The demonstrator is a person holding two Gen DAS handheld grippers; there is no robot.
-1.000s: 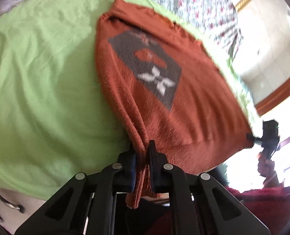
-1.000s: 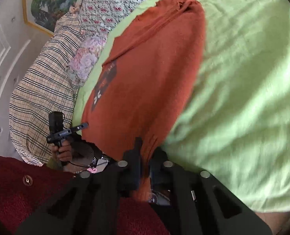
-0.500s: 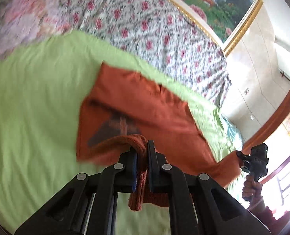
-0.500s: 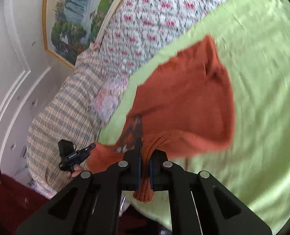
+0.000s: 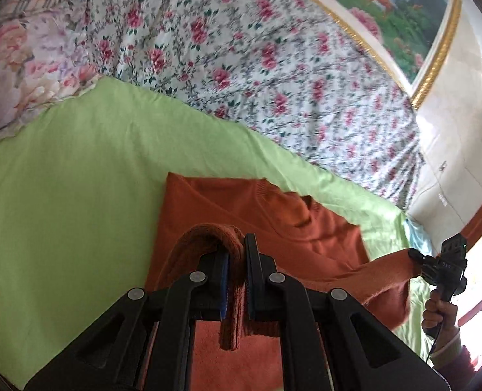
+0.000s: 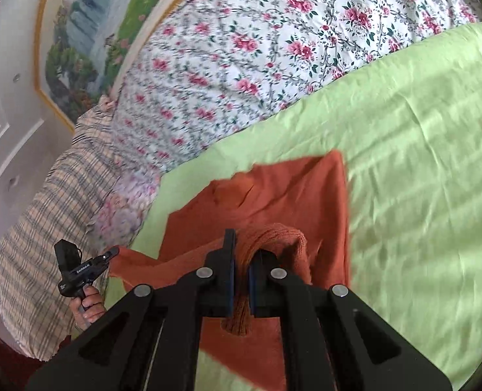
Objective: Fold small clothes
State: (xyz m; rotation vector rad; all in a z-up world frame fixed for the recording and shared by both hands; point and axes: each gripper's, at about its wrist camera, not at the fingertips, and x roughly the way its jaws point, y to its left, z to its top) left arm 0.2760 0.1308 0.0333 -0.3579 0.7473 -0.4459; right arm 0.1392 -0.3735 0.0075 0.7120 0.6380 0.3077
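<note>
**Hem carried over toward collar; fold half made**

Left gripper [image 5: 236, 280] closed down on a bunched corner of the rust-orange knit sweater [image 5: 260, 215], ribbed hem pinched between the pads and hanging below them. Right gripper [image 6: 239, 278] likewise clamped on the opposite hem corner, almost no gap between its pads. Hem edge stretched taut between the two, seen running from centre toward 4 o'clock in the left view, out to the other gripper at the frame edge. Rest of the sweater lying on the green sheet [image 5: 62, 195], collar end at about 12 o'clock of the gripped corner in both views. Floral quilt [image 5: 241, 65] beyond at 12 o'clock; plaid bedding [image 6: 35, 244] at 9 o'clock in the right view.

Judged stage: lower half lifted and being doubled over the upper half; not yet laid down.

Risks noted:
- Uneven travel of the two hands: hem landing skewed, edges not matching.
- Thick rib bunched in the pads: possible slip from one side if tension rises, dropping one corner.
- Lifted layer dragging the lower layer along the smooth sheet: whole garment sliding, wrinkles trapped underneath.
- Release from height: soft knit folding back on itself.
</note>
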